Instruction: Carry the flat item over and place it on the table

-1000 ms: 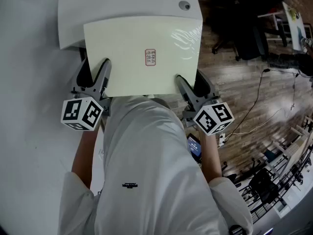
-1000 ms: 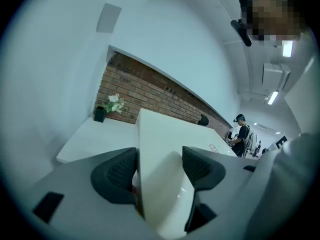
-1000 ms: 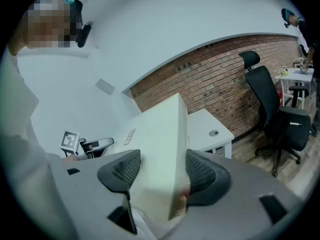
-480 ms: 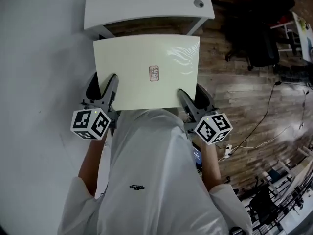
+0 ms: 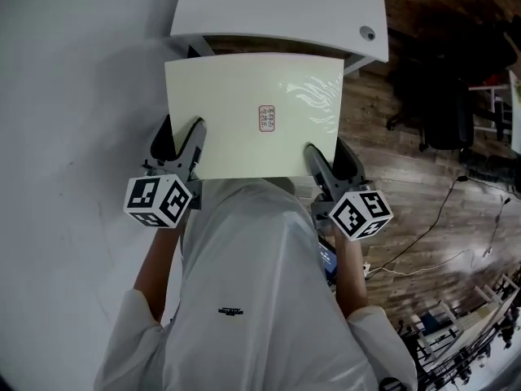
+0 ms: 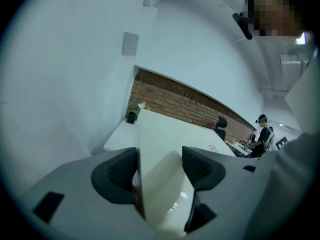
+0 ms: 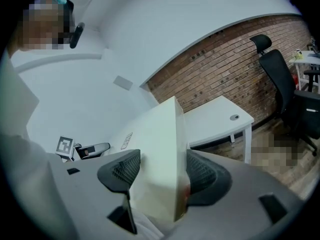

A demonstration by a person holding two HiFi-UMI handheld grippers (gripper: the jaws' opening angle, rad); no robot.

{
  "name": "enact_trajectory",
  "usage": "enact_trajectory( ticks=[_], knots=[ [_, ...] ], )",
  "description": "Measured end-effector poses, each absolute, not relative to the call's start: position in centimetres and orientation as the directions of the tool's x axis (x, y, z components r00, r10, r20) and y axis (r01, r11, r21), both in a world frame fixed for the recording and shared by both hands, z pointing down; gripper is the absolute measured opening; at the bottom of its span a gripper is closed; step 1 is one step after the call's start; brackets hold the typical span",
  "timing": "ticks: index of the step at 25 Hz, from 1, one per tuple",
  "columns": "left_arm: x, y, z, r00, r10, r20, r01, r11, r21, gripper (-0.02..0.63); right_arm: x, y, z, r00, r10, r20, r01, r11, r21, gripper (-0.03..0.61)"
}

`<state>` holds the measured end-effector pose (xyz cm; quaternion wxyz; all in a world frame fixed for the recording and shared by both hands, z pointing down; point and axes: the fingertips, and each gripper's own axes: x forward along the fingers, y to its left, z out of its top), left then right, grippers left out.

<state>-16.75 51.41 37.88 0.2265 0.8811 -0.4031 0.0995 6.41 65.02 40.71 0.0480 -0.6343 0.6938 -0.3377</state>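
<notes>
A flat cream board point(image 5: 244, 112) with a small label at its middle is held level in front of me, just short of the white table point(image 5: 285, 6) ahead. My left gripper point(image 5: 186, 141) is shut on the board's near left edge, my right gripper point(image 5: 319, 160) on its near right edge. Along the left jaws the cream board point(image 6: 165, 164) runs edge-on toward the white table point(image 6: 117, 134). In the right gripper view the board point(image 7: 157, 149) stands between the pads, with the table point(image 7: 220, 119) beyond it.
A white wall point(image 5: 65, 96) fills the left side. Wooden floor point(image 5: 415, 194) lies to the right, with a black office chair point(image 5: 444, 96) and cables on it. A brick wall point(image 7: 225, 59) stands behind the table. A person point(image 6: 262, 134) is far off to the right.
The table has come closer and slid right in the head view. The board's far edge now sits by the table's near edge. Both grippers keep their hold.
</notes>
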Motion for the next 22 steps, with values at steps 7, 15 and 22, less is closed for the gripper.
enact_trajectory(
  ticks=[7, 15, 22],
  knots=[
    [-16.1, 43.2, 36.7, 0.648, -0.668, 0.366, -0.760, -0.536, 0.367, 0.295, 7.5, 56.2, 38.4, -0.210, -0.895, 0.393, -0.856, -0.026, -0.516, 0.293],
    [-17.0, 31.5, 36.2, 0.675, -0.635, 0.376, -0.736, -0.546, 0.400, 0.291, 6.3, 45.3, 37.1, -0.175, -0.889, 0.424, -0.858, -0.074, -0.508, 0.293],
    [-19.5, 19.8, 36.1, 0.696, -0.630, 0.345, -0.714, -0.552, 0.431, 0.280, 3.9, 33.9, 36.6, -0.150, -0.890, 0.431, -0.860, -0.097, -0.500, 0.293]
  ],
)
